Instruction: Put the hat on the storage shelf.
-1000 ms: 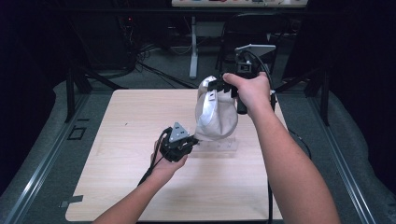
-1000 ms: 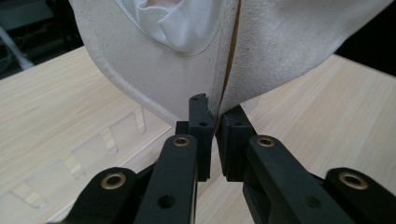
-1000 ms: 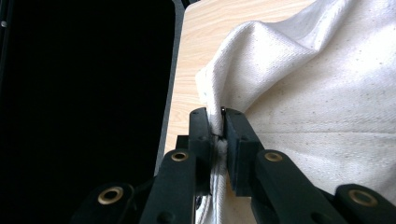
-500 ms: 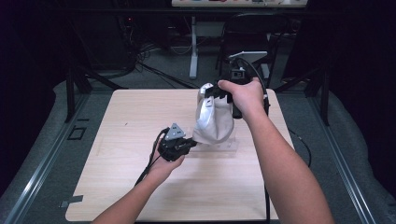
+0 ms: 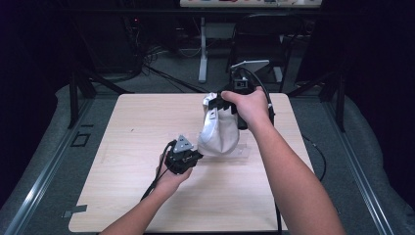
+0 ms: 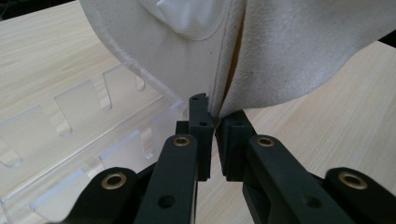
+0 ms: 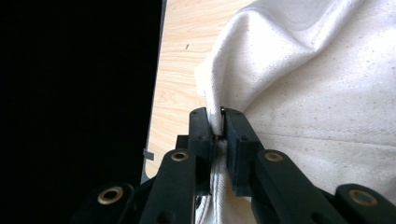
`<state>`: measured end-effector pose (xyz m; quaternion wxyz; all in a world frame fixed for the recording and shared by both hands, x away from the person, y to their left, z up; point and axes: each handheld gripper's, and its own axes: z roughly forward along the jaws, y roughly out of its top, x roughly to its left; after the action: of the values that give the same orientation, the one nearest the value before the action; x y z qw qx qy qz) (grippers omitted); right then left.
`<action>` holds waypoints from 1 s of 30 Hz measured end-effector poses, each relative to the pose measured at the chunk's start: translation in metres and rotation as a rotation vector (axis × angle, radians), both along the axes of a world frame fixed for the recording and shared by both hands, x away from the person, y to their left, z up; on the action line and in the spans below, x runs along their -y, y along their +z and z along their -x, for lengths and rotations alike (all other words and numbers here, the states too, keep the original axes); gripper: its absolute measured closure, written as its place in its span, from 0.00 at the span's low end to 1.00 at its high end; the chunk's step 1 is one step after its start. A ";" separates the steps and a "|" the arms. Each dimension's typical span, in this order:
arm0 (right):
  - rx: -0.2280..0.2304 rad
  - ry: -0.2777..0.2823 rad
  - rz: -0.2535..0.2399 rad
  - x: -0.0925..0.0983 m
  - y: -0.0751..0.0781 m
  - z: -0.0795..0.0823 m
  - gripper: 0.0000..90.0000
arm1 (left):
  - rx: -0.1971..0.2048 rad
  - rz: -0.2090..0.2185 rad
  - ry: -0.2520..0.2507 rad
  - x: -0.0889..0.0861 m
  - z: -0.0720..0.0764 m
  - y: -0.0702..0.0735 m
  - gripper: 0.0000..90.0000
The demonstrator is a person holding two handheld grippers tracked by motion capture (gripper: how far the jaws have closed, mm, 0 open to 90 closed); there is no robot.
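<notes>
The left gripper (image 5: 192, 155) sits low, near the table (image 5: 122, 196), its jaws pinched on the bottom hem of the cloth (image 5: 220, 134). In the left gripper view (image 6: 214, 135) the hem runs down between the two pads, which stand almost together with just the fabric's thickness between them. The grip is right at the seam, probably because that is the stiffest edge and least likely to slip. Just to the left of these jaws, and partly under the cloth, lies a clear slotted rack (image 6: 88, 135) flat on the wood; in the high view it shows as a faint clear plate (image 5: 242, 149) below the hanging fabric.

The cloth hangs between the two tools, its lower end at the left gripper and its upper end at the right one, bulging in the middle and not yet pulled taut.

The right gripper (image 5: 218, 104) is held higher and farther from the person, above the rack. In the right gripper view (image 7: 218, 126) its jaws are clenched on a bunched fold of the cloth's top edge. Holding top and bottom at once looks meant to stretch the piece open, perhaps to fold it or to hang it on the rack; which of these I cannot tell.
</notes>
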<state>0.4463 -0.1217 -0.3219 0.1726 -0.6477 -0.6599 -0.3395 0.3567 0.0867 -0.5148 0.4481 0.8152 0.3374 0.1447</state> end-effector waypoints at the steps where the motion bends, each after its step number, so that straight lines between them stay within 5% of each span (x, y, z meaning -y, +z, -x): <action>1: -0.002 -0.002 -0.001 0.000 -0.002 0.000 0.91 | -0.002 -0.006 0.005 0.001 0.001 0.000 0.95; 12: -0.022 0.000 0.027 0.004 -0.019 -0.002 0.91 | -0.085 -0.019 0.068 0.000 0.002 -0.019 0.95; 30: -0.033 -0.021 0.015 0.014 -0.032 -0.004 0.91 | -0.064 -0.020 0.068 0.000 0.004 -0.019 0.92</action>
<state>0.4498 -0.1356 -0.3542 0.1747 -0.6615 -0.6526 -0.3255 0.3529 0.0869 -0.5337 0.4238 0.8118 0.3776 0.1369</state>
